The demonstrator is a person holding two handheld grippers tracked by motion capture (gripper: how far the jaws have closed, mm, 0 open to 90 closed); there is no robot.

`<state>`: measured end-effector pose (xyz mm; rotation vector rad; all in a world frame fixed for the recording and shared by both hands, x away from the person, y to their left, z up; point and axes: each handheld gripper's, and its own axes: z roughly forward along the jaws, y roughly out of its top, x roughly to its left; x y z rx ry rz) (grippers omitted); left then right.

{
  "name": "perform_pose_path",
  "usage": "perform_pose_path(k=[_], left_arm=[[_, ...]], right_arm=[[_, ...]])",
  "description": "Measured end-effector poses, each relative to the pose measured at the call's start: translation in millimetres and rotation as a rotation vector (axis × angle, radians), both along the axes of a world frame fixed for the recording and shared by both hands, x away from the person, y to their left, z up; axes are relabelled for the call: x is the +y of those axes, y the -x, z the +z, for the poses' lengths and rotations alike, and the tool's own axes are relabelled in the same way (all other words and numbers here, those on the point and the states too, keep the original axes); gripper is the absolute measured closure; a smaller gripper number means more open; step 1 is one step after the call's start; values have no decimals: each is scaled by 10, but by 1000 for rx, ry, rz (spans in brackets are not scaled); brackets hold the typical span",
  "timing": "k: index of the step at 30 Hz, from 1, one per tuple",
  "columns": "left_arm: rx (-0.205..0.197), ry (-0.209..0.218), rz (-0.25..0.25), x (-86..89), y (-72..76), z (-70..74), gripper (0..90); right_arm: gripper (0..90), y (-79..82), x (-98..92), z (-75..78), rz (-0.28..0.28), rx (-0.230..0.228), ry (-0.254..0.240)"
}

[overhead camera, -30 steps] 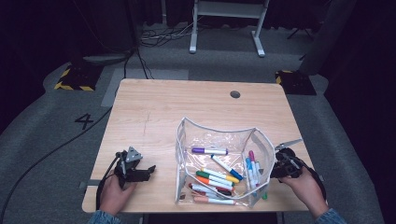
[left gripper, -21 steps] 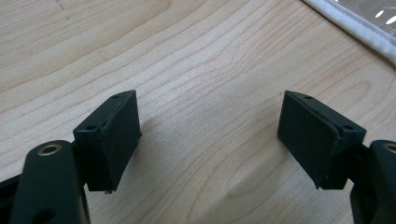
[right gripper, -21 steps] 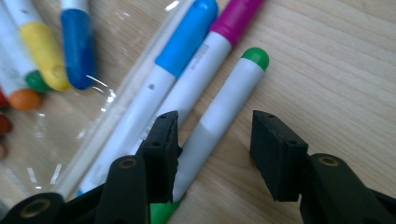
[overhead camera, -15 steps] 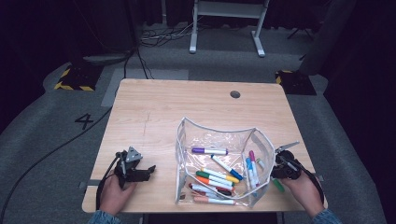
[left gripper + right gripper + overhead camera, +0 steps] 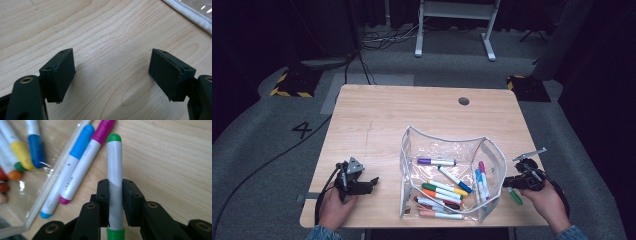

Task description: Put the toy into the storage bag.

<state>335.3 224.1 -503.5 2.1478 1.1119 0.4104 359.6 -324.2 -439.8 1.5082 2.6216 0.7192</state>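
**Green marker clamped at the near right edge**

Nearest the person, a green marker [image 5: 114, 182] is pinched between the black jaws of the right gripper [image 5: 115, 192], its white barrel running straight up between the pads and its green cap pointing away. From the high view the same marker [image 5: 514, 195] is seen low over the table [image 5: 377, 125], just outside the right wall of the clear pouch [image 5: 452, 150], with the right gripper [image 5: 524, 181] held in the right hand [image 5: 544, 202].

Over on the near left, the left gripper [image 5: 357, 185] is held by the left hand [image 5: 334, 207], and its jaws are spread wide with nothing but bare wood grain between them [image 5: 112, 75]. The white-trimmed edge of the pouch [image 5: 190, 15] is caught at the top corner of that gripper's view.

A little farther in, a blue marker [image 5: 68, 170] and a magenta marker [image 5: 87, 162] are seen lying side by side just beside the held one. Inside the pouch, a heap of coloured markers [image 5: 442, 192] is laid near the front, and a purple marker [image 5: 436, 161] is set apart behind them.

Toward the far edge, a small round hole [image 5: 463, 101] is marked in the tabletop.
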Motion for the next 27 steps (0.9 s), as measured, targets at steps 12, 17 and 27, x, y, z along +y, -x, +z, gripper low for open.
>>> perform_pose_path(k=[12, 17, 27], left_arm=[[0, 0, 0, 0, 0, 0, 214], [0, -2, 0, 1, 2, 1, 214], [-1, 0, 2, 0, 5, 0, 214]], right_arm=[[760, 160, -57, 503, 54, -59, -88], [760, 207, -60, 707, 66, -90, -91], [761, 280, -146, 1175, 67, -175, -103]])
